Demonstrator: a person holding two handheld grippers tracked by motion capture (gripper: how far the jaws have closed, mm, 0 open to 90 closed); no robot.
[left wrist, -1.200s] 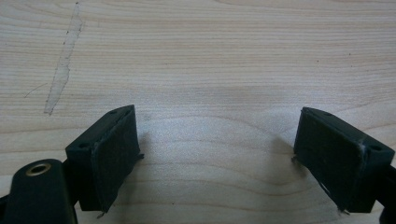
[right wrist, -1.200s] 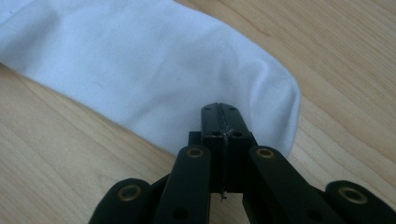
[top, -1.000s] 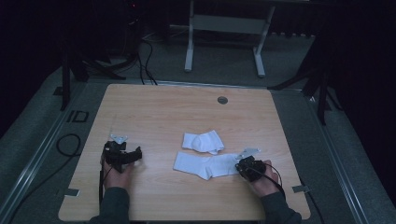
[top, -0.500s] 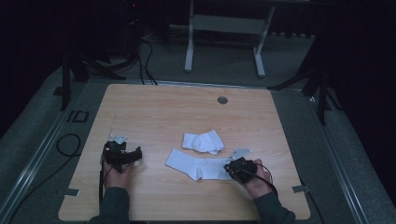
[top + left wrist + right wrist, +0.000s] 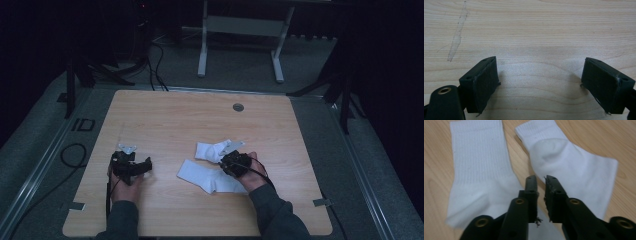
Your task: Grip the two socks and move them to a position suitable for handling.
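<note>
Tabletop: long sock [image 5: 210, 178] dragged leftward

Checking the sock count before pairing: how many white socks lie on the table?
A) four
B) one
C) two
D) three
C: the right gripper view shows a ribbed sock and a second sock lying side by side on the wooden table.

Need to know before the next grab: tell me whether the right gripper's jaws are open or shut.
Open, narrowly. The right gripper shows a slim gap between its jaws, nothing in it; they have just been opening, above the two white socks.
</note>
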